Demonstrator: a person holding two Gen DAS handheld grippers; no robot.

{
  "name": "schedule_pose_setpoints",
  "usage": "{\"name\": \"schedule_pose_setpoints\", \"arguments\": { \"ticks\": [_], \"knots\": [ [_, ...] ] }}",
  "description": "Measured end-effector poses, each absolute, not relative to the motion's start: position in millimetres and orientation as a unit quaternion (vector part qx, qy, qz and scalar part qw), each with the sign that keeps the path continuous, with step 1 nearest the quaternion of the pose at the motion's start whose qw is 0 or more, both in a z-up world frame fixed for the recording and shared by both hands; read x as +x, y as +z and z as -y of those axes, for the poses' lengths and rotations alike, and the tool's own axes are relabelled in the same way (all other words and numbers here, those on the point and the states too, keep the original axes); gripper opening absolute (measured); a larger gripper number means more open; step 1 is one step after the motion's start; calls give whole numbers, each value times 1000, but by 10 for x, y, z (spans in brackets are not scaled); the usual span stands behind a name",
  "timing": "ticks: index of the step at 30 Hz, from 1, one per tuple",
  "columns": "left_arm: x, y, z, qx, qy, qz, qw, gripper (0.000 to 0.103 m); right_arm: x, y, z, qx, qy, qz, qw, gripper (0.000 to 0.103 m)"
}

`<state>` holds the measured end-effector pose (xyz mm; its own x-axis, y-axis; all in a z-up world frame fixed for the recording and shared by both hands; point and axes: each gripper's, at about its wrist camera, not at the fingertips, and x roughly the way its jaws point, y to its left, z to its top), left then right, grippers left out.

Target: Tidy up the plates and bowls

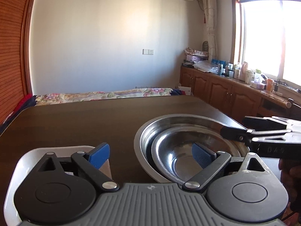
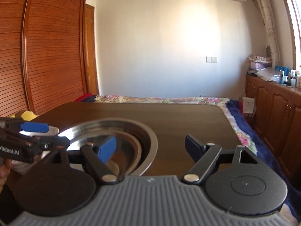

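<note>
Nesting inside the large steel bowl (image 1: 150,130) sits a smaller bowl (image 1: 180,150); both grippers (image 1: 150,155) (image 2: 150,146) spread apart.

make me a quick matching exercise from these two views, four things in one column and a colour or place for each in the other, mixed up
Things:
1. small bowl
2. white tray
3. table
4. wardrobe doors

Colour or place:
a. dark brown, carries the dishes
b. nested inside the large bowl
c. reddish slatted wood, back left of the room
d. under the left gripper, left of the bowls

Pairs: 1-b, 2-d, 3-a, 4-c
</note>
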<state>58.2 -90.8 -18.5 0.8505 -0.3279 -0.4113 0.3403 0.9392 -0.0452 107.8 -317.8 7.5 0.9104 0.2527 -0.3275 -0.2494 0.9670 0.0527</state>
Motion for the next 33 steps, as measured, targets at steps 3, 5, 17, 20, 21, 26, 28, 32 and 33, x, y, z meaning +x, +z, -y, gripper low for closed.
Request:
{"name": "schedule_pose_setpoints", "arguments": {
  "ticks": [3,5,17,20,21,26,28,32,33],
  "knots": [
    [591,-196,958,21,-167,-220,961,96,1092,20,3158,8,143,-177,974,81],
    [599,-198,974,18,-165,-222,961,95,1099,-17,3129,10,151,-185,971,80],
    [682,-296,936,-3,-170,-255,952,60,1088,-56,3083,50,166,-193,966,60],
    [688,-324,934,3,-174,-255,951,50,1076,-54,3051,50,164,-191,967,54],
    [688,-329,931,4,-175,-254,951,46,1077,-57,3047,51,162,-190,967,50],
    [657,-309,930,8,-183,-249,951,36,1050,-63,3027,62,151,-185,969,43],
    [640,-312,914,6,-181,-248,952,36,1032,-61,3028,69,145,-185,969,40],
    [598,-279,879,1,-182,-245,952,36,993,-32,3038,81,143,-186,969,39],
    [590,-254,872,0,-184,-243,952,36,981,-14,3029,81,142,-184,969,39]
  ]
}}
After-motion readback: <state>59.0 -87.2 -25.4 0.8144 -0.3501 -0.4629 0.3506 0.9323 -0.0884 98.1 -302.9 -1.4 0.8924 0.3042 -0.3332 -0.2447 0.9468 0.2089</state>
